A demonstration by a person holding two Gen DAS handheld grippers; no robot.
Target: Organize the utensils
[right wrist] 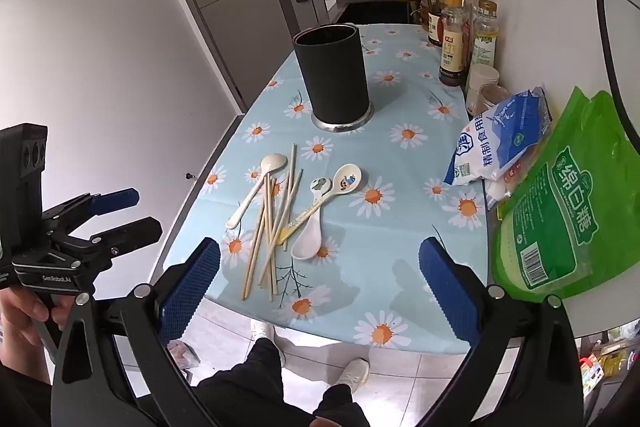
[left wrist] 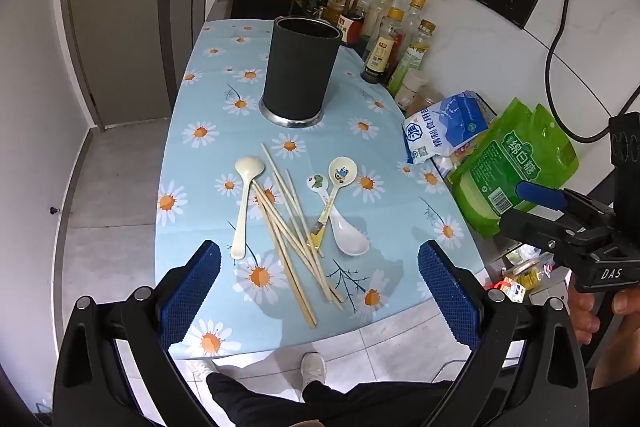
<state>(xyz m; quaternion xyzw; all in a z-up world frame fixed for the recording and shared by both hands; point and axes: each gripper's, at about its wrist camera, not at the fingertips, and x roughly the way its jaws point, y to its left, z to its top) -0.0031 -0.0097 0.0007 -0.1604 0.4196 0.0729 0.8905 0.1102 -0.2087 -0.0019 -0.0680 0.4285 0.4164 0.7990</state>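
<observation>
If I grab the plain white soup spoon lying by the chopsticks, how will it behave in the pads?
The white soup spoon looks glazed and smooth, so it may slip between the pads. Its handle lies against the two cartoon-printed spoons, so lifting it will probably nudge them. It looks rigid and possibly ceramic, so it could chip if dropped into the dark holder.

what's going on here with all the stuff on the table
A person holds a gripper in each hand above a flowered table. The left gripper and right gripper are both open and empty. Chopsticks and spoons lie loose in a pile, and the dark holder behind them has nothing sticking out yet.
</observation>
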